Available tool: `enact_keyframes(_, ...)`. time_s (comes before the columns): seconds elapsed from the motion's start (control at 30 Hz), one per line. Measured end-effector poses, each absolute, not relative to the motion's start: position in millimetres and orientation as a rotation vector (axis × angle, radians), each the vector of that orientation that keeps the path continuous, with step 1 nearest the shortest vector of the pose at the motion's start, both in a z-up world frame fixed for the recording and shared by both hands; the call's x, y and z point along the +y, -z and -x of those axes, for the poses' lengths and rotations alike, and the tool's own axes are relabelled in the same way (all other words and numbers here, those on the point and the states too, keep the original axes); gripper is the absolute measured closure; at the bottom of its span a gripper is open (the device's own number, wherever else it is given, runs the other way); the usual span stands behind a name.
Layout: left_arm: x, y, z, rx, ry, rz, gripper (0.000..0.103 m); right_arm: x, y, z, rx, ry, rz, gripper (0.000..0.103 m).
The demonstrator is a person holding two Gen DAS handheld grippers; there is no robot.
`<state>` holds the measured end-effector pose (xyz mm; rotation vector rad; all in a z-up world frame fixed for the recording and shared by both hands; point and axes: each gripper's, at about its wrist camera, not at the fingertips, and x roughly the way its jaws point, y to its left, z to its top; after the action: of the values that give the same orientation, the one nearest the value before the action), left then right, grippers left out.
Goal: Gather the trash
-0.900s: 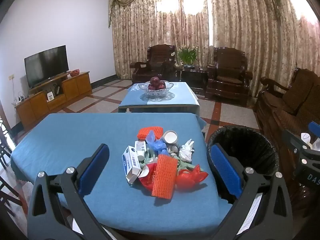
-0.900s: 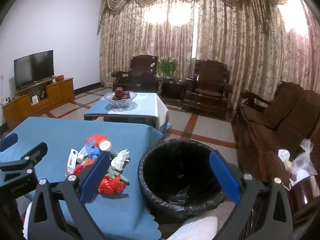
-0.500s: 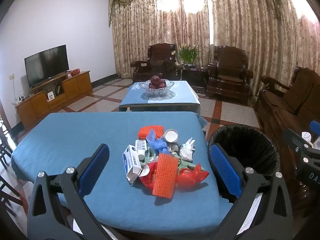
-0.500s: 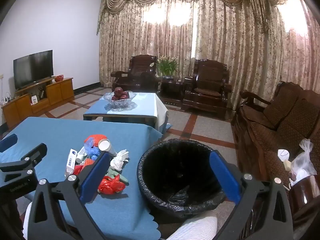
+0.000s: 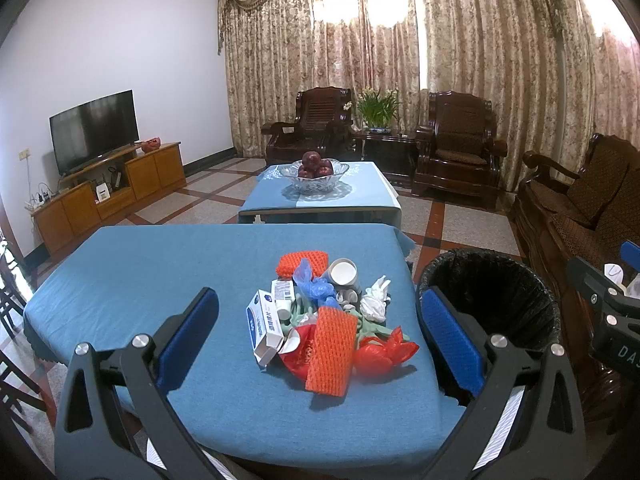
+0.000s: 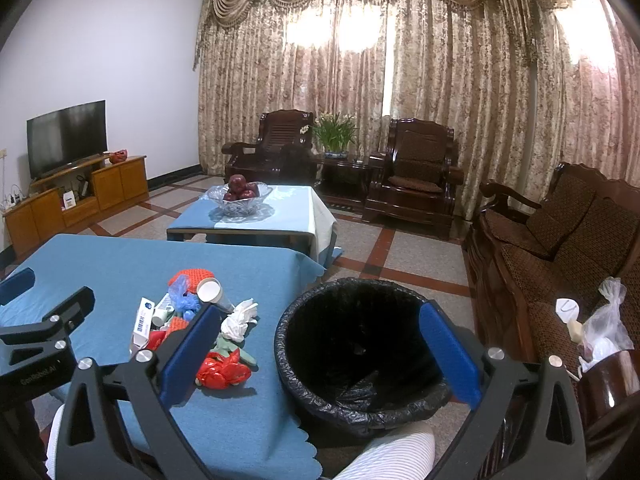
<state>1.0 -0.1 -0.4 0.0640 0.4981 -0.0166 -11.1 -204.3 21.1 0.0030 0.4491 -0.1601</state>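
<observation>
Both grippers, left (image 5: 318,330) and right (image 6: 318,350), are held spread; the light, squashy orange foam net (image 5: 331,350) at frame centre is best pinched across its middle

My right fingers (image 6: 188,344) hide the near part of the trash pile (image 6: 192,312), my left fingers (image 5: 448,332) cover the near-left rim of the bin (image 5: 492,272), and the print on the white box (image 5: 262,322) is too small to read.
</observation>
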Motion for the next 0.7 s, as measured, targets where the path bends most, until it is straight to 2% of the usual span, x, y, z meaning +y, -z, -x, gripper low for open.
enact_keyframes(0.7, -0.3, 0.4, -0.9, 0.498, 0.016, -0.067, 0.005, -203.9, -18.3, 9.1, 0.453, 0.153, -0.005, 0.006)
